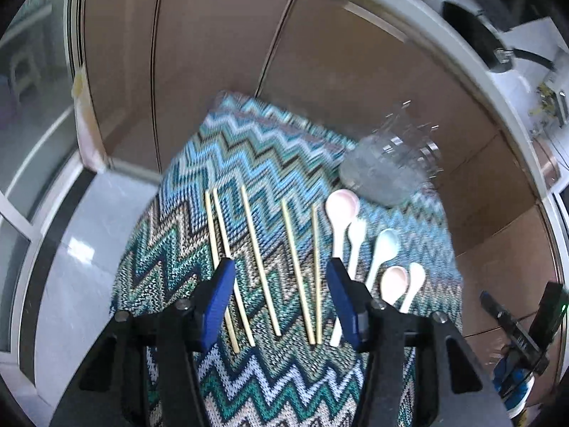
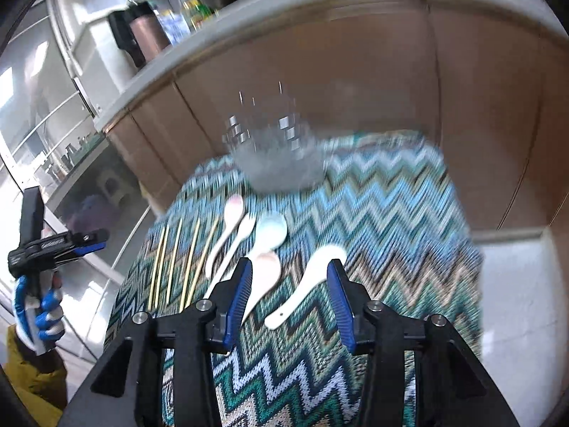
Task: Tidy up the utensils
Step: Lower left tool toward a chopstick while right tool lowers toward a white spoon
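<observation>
left gripper (image 1: 281,267) spread over chopsticks (image 1: 261,259) | right gripper (image 2: 290,267) spread over spoons (image 2: 306,281) (empty) | tip: straddle one piece, pinch mid-handle

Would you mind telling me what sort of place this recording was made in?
Probably a home kitchen: brown cabinet doors under a white countertop holding bottles, with chopsticks and spoons on a zigzag cloth.

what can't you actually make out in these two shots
- Clear glass container: blurred in both views; whether it holds anything is unclear.
- Chopsticks: the left gripper fingers cover some near ends in the left wrist view.
- Spoons: smeared in the right wrist view; the right gripper finger covers the pink spoon's edge.
- Countertop items: blurred, cut by the fisheye rim.
</observation>
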A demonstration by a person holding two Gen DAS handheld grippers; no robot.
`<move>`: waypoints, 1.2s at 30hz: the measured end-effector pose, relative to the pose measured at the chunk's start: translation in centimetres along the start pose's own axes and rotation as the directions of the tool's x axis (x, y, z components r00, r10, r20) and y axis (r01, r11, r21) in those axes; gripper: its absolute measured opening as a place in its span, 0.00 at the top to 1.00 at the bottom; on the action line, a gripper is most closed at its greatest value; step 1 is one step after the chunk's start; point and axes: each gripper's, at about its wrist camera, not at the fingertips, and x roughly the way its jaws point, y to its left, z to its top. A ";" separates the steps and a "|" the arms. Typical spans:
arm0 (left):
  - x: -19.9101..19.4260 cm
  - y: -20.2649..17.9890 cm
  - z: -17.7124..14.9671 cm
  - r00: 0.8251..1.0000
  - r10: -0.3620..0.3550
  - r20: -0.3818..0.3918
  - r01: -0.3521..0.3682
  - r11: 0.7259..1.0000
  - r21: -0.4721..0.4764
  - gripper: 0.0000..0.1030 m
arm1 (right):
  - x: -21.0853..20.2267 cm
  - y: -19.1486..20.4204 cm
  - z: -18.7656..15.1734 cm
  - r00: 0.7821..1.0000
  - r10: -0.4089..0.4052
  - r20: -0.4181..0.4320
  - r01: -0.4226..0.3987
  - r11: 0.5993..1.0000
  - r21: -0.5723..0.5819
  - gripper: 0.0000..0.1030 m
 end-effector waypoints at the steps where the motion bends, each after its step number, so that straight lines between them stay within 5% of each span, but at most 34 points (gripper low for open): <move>1: 1.0 0.6 0.4 1.000 0.000 -0.031 -0.001 1.000 -0.021 0.59 | 0.8 -0.3 -0.3 1.000 0.005 -0.023 -0.005 1.000 0.009 0.59; 4: 3.5 2.1 1.9 0.995 0.001 -0.104 -0.007 0.998 -0.055 0.73 | 2.8 -0.8 -1.0 0.997 0.014 -0.070 -0.012 1.000 0.025 0.59; 12: 8.6 3.8 4.2 0.976 0.041 -0.216 -0.062 0.994 -0.088 0.74 | 5.9 -2.2 -1.1 0.989 0.027 -0.148 -0.016 0.997 0.069 0.59; 16: 11.1 5.0 5.1 0.966 0.056 -0.254 -0.088 0.989 -0.116 0.83 | 6.9 -2.7 -1.3 0.986 0.027 -0.167 -0.013 0.997 0.083 0.59; 36: 15.0 5.9 6.4 0.933 0.124 -0.337 -0.175 0.977 -0.123 0.85 | 11.4 -4.7 -0.6 0.954 0.113 -0.276 -0.050 0.973 0.225 0.56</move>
